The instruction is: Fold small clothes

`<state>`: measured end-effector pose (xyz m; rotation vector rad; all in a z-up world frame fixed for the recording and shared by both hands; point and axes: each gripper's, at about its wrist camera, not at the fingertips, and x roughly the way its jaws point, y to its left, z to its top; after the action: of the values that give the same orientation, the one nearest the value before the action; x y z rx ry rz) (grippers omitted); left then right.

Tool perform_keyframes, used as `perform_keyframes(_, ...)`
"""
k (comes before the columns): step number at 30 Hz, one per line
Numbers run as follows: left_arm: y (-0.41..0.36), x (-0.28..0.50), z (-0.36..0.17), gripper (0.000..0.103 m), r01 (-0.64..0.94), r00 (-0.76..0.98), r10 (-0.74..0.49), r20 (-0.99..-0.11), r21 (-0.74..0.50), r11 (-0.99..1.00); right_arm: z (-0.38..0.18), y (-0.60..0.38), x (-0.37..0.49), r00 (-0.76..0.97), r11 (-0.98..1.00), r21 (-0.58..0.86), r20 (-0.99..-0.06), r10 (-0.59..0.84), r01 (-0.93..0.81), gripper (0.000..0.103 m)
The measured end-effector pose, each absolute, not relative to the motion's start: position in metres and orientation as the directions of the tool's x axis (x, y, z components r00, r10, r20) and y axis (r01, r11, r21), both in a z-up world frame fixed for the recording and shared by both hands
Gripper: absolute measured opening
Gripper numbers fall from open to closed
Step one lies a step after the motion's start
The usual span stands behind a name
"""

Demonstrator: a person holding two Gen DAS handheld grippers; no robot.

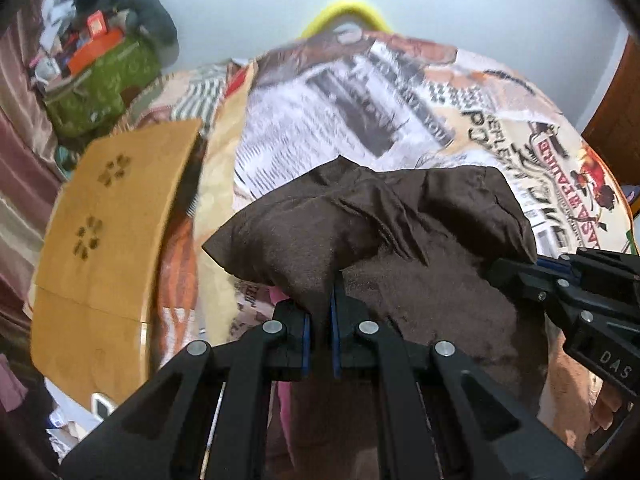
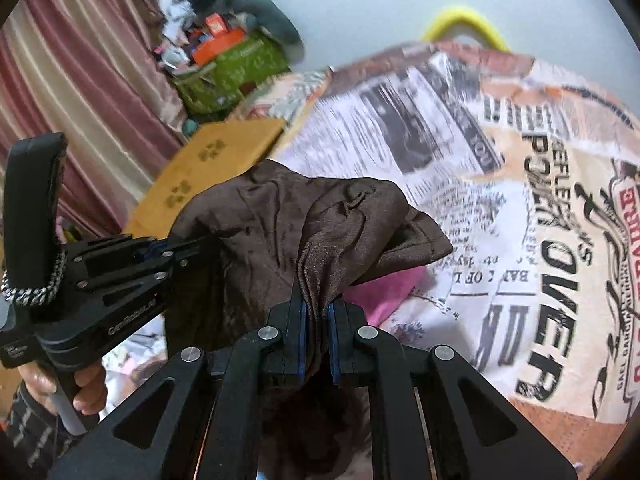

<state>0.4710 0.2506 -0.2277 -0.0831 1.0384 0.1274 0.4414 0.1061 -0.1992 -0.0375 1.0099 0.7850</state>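
Observation:
A dark brown garment (image 1: 372,224) hangs bunched between both grippers above a bed with a newspaper-print sheet (image 1: 320,120). My left gripper (image 1: 320,312) is shut on one edge of the brown cloth. My right gripper (image 2: 316,312) is shut on another bunched edge of the same garment (image 2: 304,216). The right gripper also shows at the right of the left wrist view (image 1: 516,268); the left gripper shows at the left of the right wrist view (image 2: 176,252), both pinching the cloth. A pink cloth (image 2: 384,288) lies under the garment.
A tan cardboard sheet (image 1: 108,248) lies at the bed's left side. A green bag (image 1: 100,84) heaped with clutter stands near the striped curtain (image 2: 72,72). A yellow curved object (image 1: 348,10) sits at the bed's far end. The printed sheet (image 2: 520,200) stretches right.

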Motion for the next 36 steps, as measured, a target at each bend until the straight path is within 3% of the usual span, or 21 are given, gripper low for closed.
perform_keyframes(8,0.249,0.475,-0.253,0.012,-0.139,0.465,0.054,-0.884,-0.013,0.990,-0.228,0.117,0.440,0.270,0.737,0.198,-0.844,0.464,-0.647,0.014)
perform_keyframes(10,0.250,0.469,-0.249,0.017,-0.147,0.464,0.045,-0.885,-0.027,0.989,-0.223,0.113,0.431,0.284,0.732,0.168,-0.846,0.451,-0.660,0.017)
perform_keyframes(14,0.253,0.444,-0.236,0.036,-0.140,0.482,0.021,-0.876,-0.053,0.989,-0.206,0.106,0.409,0.327,0.711,0.096,-0.840,0.433,-0.697,0.022)
perform_keyframes(18,0.249,0.413,-0.230,0.044,-0.115,0.491,0.013,-0.871,-0.050,0.992,-0.187,0.097,0.383,0.321,0.675,0.127,-0.806,0.497,-0.727,0.039)
perform_keyframes(21,0.244,0.388,-0.235,0.050,-0.097,0.484,0.012,-0.875,-0.039,0.995,-0.185,0.094,0.363,0.291,0.643,0.146,-0.802,0.522,-0.752,0.042)
perform_keyframes(30,0.253,0.358,-0.283,0.051,-0.149,0.375,0.059,-0.925,0.002,0.989,-0.235,0.089,0.369,0.208,0.673,0.175,-0.870,0.448,-0.718,0.042)
perform_keyframes(36,0.254,0.340,-0.265,0.051,-0.162,0.406,0.063,-0.911,-0.004,0.987,-0.215,0.076,0.358,0.243,0.679,0.167,-0.851,0.465,-0.714,0.042)
